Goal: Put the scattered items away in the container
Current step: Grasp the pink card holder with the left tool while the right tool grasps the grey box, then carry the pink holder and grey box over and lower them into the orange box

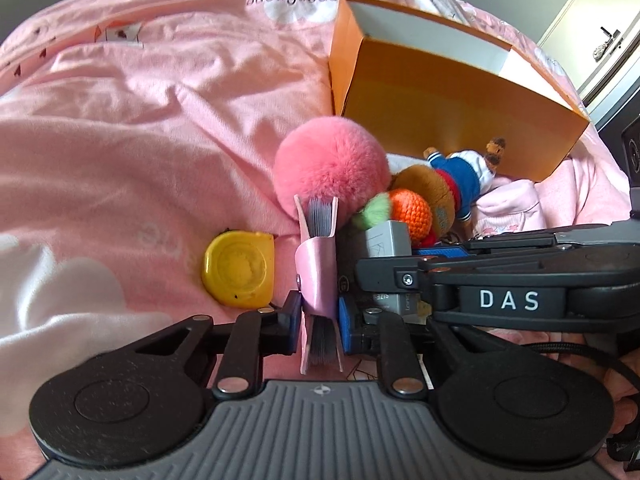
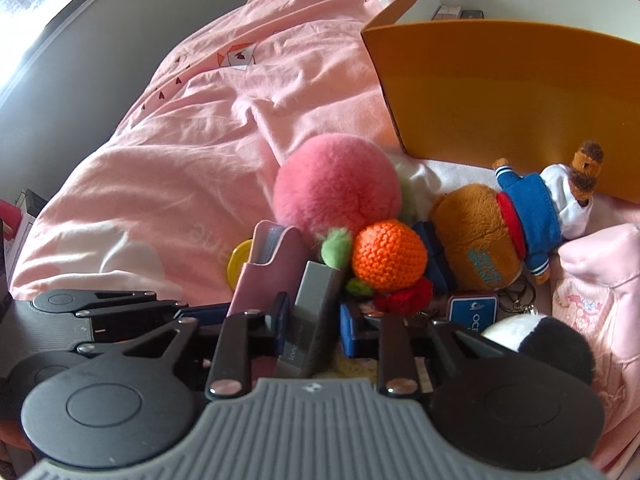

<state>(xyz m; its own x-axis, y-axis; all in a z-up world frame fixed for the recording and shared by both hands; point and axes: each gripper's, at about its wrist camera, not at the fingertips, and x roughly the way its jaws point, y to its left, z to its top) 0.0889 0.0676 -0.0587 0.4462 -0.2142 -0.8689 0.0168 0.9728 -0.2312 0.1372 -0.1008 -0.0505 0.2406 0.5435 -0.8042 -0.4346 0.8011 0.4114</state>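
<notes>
In your left wrist view, your left claw (image 1: 319,316) is closed on the pink card holder (image 1: 318,268), its blue pads pressing both sides with the grey cards standing upright between them. Just left of it a yellow tape measure (image 1: 239,267) lies on the pink bed cover (image 1: 132,128). Beyond the holder sits a pink pompom (image 1: 330,168), touching the crocheted orange (image 1: 410,210) and the brown plush toy (image 1: 432,188). The orange box (image 1: 452,96) stands open farther back, toward the bed's far edge. Your right claw comes in from the right with a grey box (image 1: 387,240) at its tip.

In your right wrist view, your right claw (image 2: 314,316) is clamped on the grey box (image 2: 314,316), which tilts between the blue pads. The card holder (image 2: 266,264) stands just left. The small dressed doll (image 2: 548,204) leans against the wall of the orange box (image 2: 500,92). A black-and-white plush (image 2: 540,340) lies near the right finger.
</notes>
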